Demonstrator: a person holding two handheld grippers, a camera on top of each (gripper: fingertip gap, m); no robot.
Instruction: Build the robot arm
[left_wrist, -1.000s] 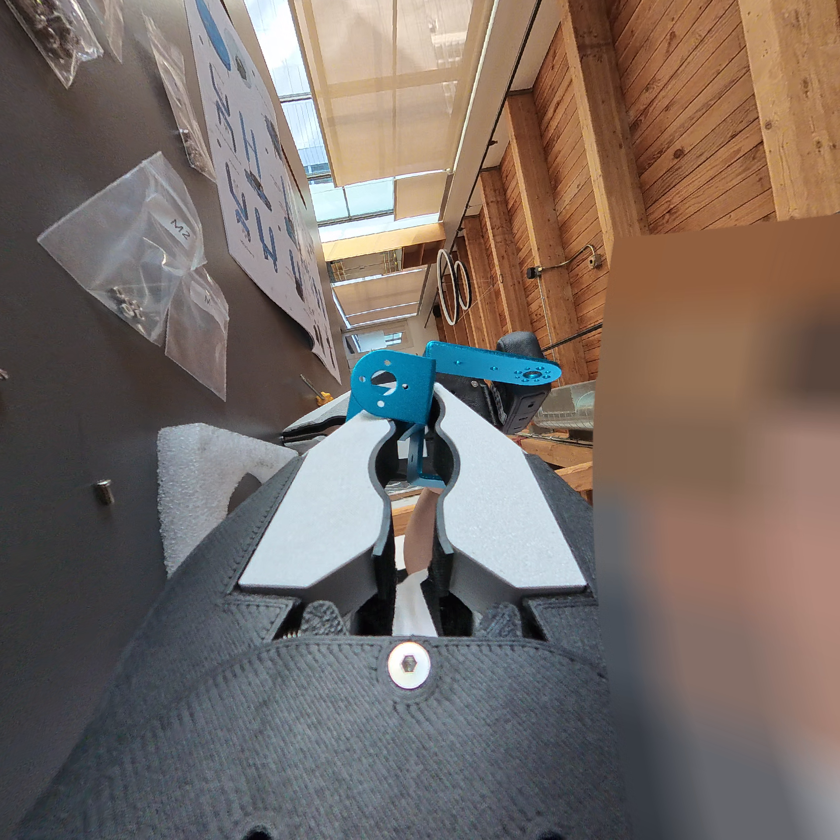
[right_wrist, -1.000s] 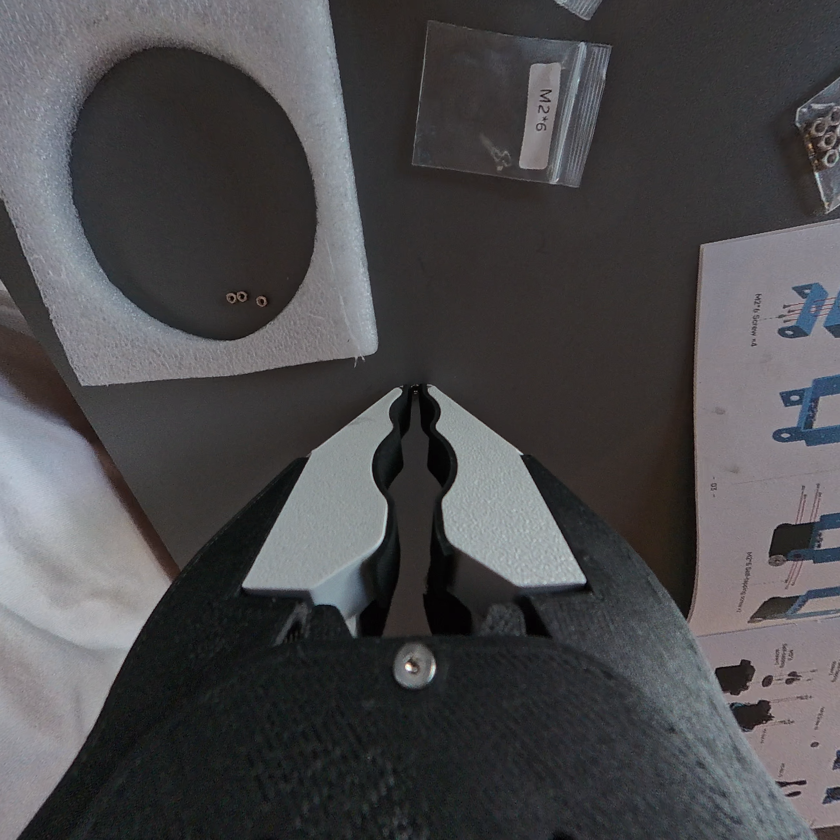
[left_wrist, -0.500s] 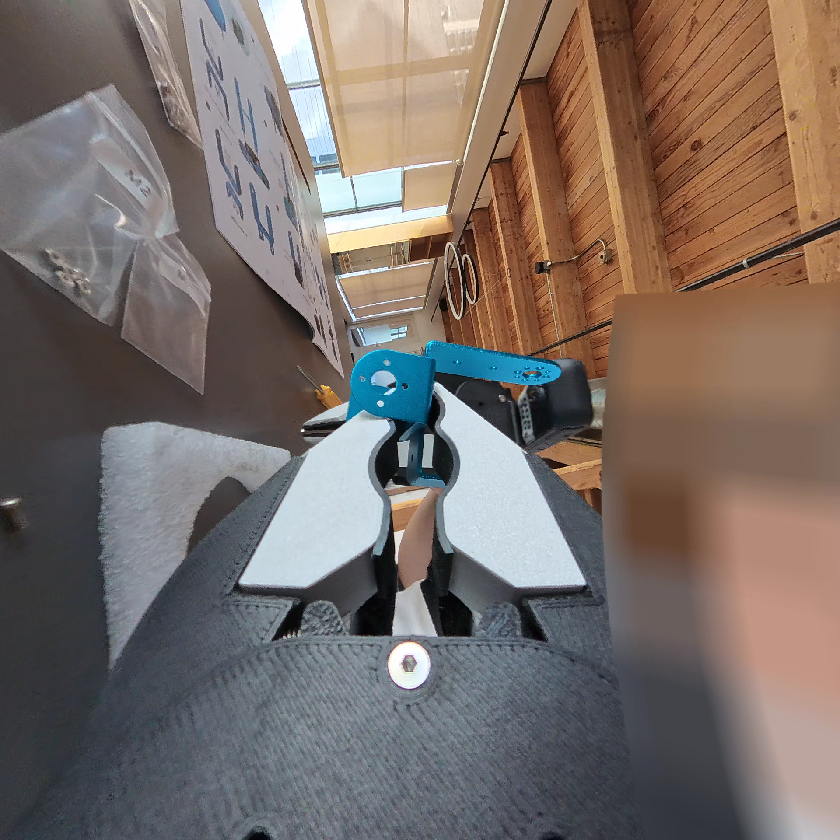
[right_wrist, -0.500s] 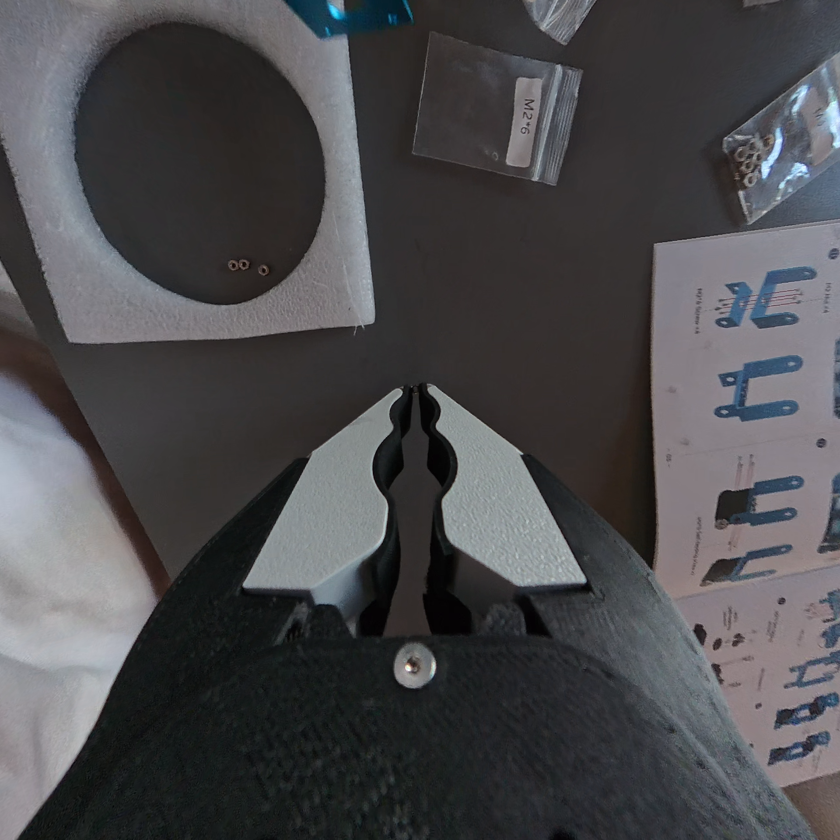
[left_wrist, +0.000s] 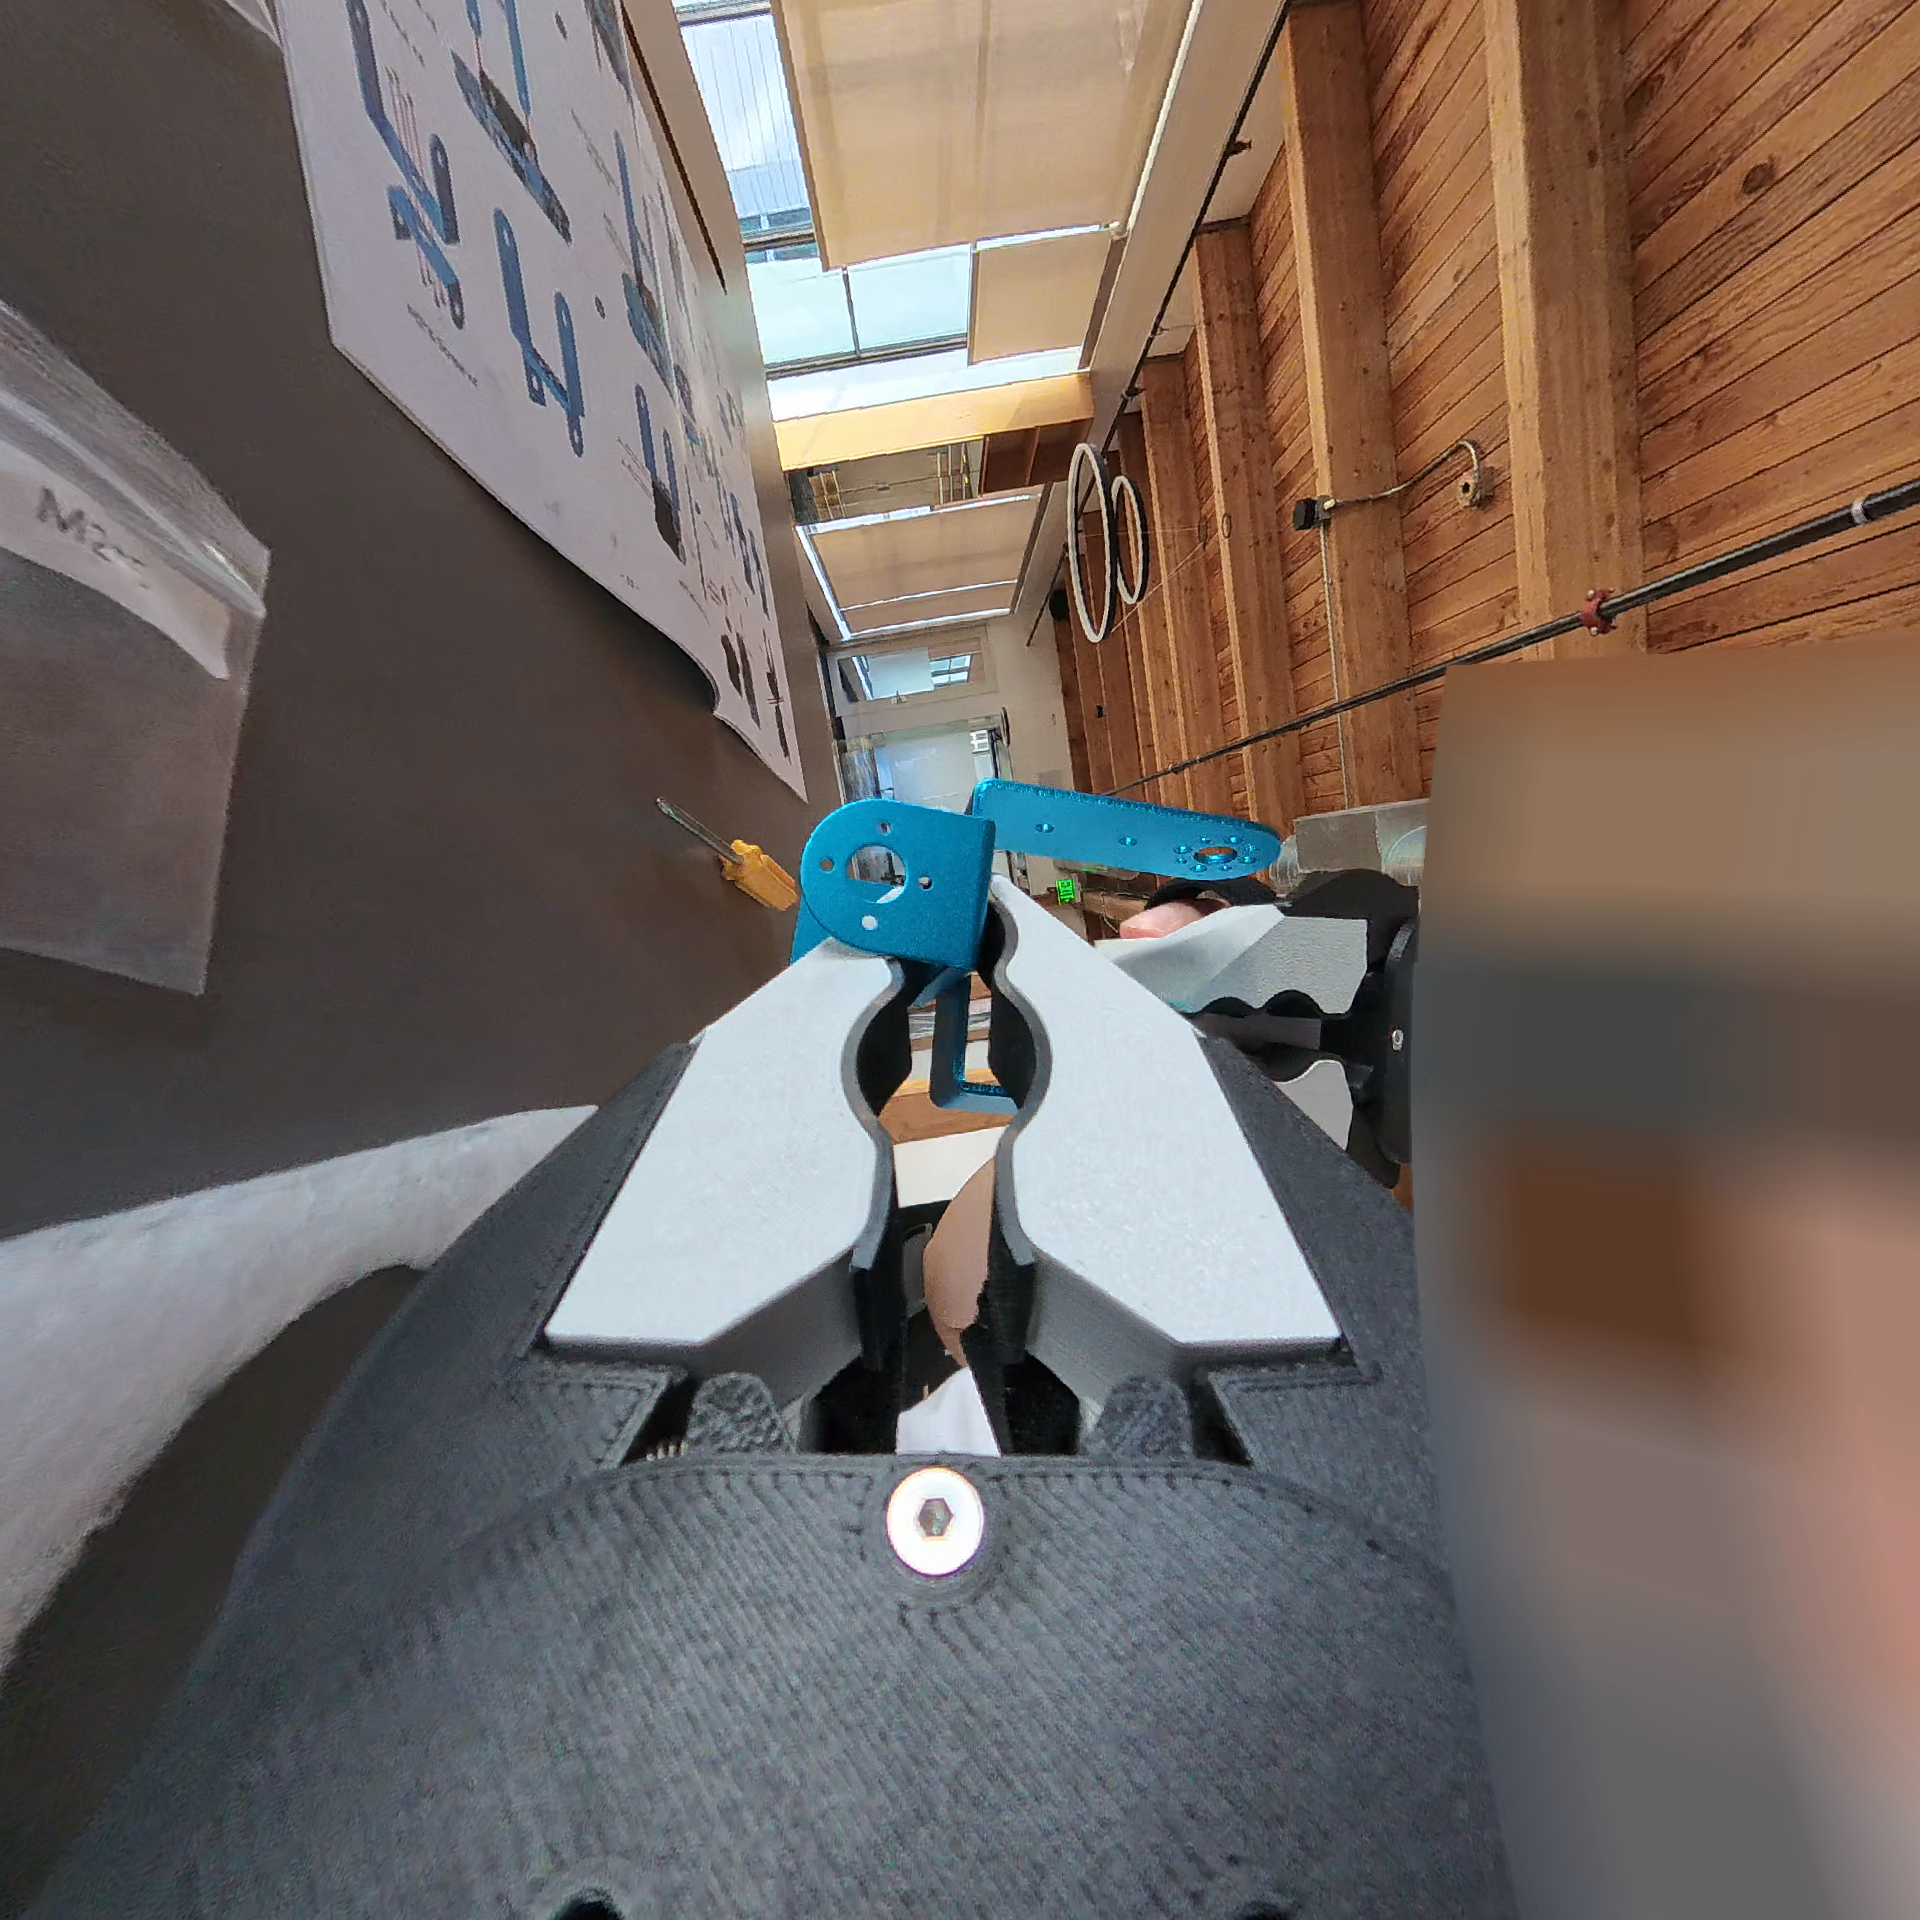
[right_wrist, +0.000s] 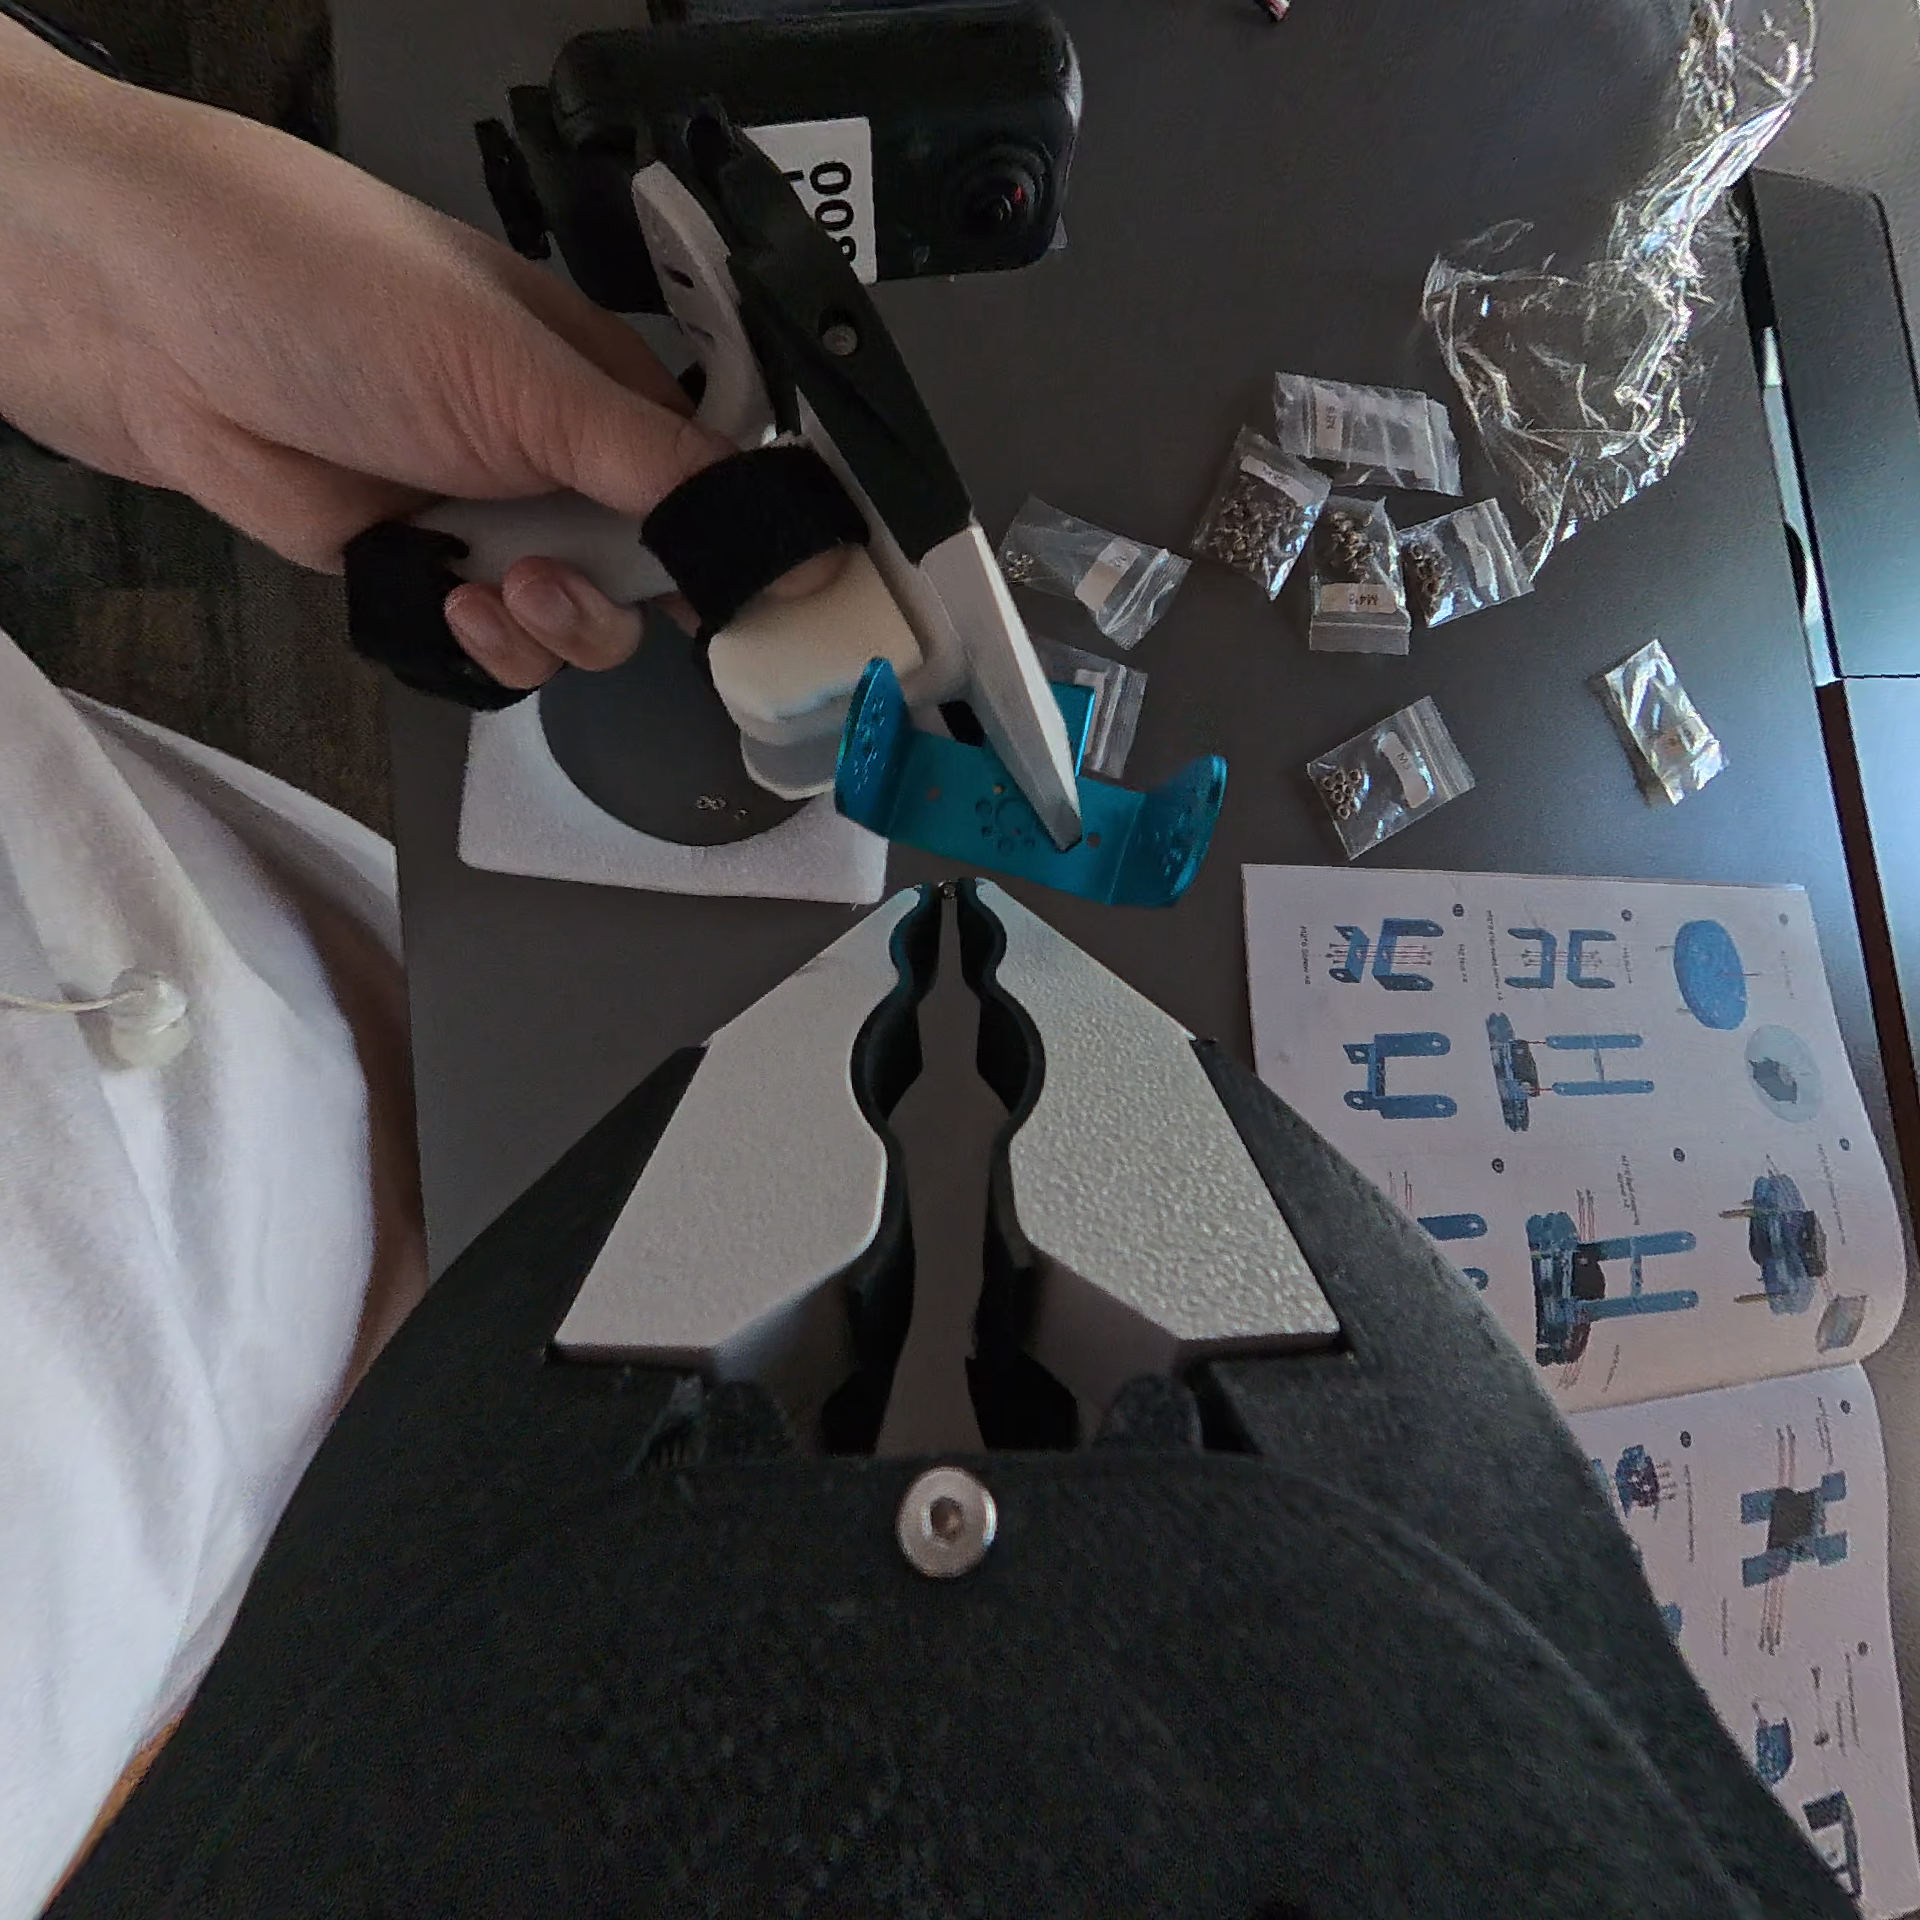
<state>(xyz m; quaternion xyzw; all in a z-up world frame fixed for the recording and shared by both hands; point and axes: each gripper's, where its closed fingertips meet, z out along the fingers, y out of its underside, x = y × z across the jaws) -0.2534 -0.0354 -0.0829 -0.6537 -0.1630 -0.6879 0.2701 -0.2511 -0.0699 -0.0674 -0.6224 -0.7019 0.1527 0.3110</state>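
Observation:
My left gripper (left_wrist: 940, 940) is shut on a blue U-shaped metal bracket (left_wrist: 894, 883) with several holes and holds it in the air above the dark table. In the right wrist view a hand holds this gripper (right_wrist: 1039, 790) with the bracket (right_wrist: 966, 800) over the edge of a white foam pad (right_wrist: 623, 852). My right gripper (right_wrist: 945, 896) is shut on a tiny metal fastener (right_wrist: 945, 886) at its tips, just below the bracket's flat middle. One of its fingers (left_wrist: 1268, 951) shows to the right of the bracket in the left wrist view.
Three tiny nuts (right_wrist: 719, 805) lie in the foam pad's round cut-out. Several small bags of screws (right_wrist: 1351, 561) and crumpled plastic wrap (right_wrist: 1600, 260) lie behind. A printed instruction sheet (right_wrist: 1558, 1091) lies to the right. A yellow-handled screwdriver (left_wrist: 743, 868) lies on the table.
The right gripper has pulled back from the table, still shut. The left gripper with the bracket has come into its view, close to its tips. The left view has shifted along the table.

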